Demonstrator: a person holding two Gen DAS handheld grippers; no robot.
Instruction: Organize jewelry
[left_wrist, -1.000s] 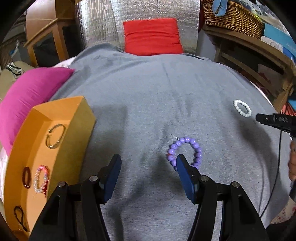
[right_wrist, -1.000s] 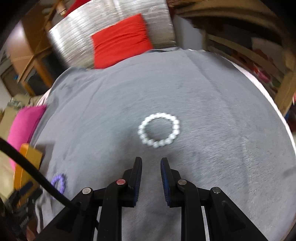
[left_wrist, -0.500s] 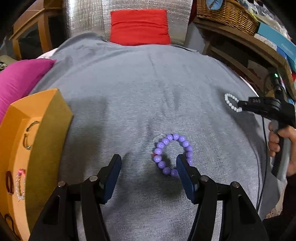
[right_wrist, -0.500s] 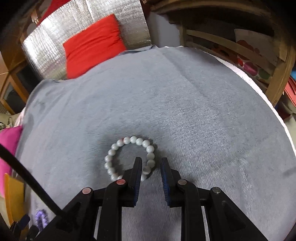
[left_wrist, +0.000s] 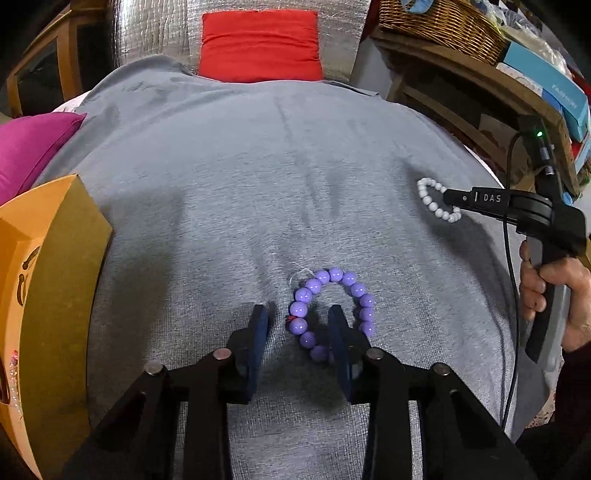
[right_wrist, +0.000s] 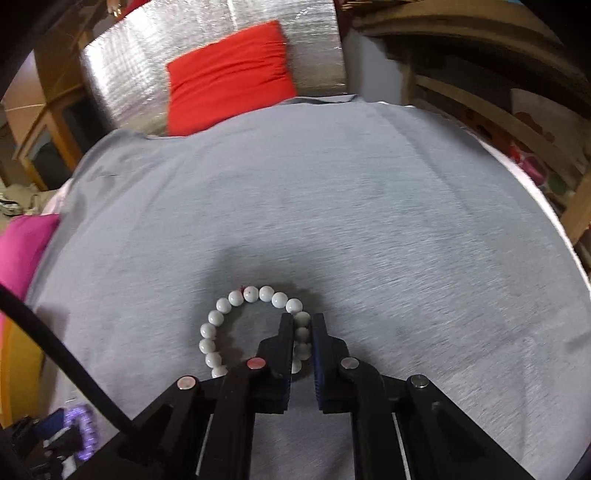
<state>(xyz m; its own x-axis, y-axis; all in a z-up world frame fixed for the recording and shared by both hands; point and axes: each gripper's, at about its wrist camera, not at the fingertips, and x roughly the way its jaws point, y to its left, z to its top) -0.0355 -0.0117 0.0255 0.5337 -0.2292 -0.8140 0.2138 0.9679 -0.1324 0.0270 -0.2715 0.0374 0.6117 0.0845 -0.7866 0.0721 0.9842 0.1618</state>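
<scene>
A purple bead bracelet (left_wrist: 334, 275) lies on the grey cloth (left_wrist: 258, 166). My left gripper (left_wrist: 298, 328) is straddling its left side. The right finger stands inside the ring and the left finger outside it. The jaws are closing, and a gap still shows between the left pad and the beads. A white bead bracelet (right_wrist: 223, 305) lies further right, and my right gripper (right_wrist: 302, 325) is shut on its right side. The left wrist view shows that same right gripper (left_wrist: 448, 197) on the white bracelet (left_wrist: 428, 201). The purple bracelet (right_wrist: 86, 424) appears at the lower left of the right wrist view.
An orange jewelry box (left_wrist: 55, 258) with several bracelets in it stands at the left edge of the cloth. A pink cushion (left_wrist: 29, 147) lies behind it and a red cushion (left_wrist: 260, 44) at the far end. A wooden shelf with a wicker basket (left_wrist: 443, 22) runs along the right. A person's hand (left_wrist: 554, 288) holds the right gripper's handle.
My left gripper came down over the purple bracelet and its jaws narrowed around the left side. My right gripper moved forward onto the white bracelet and shut on it.
</scene>
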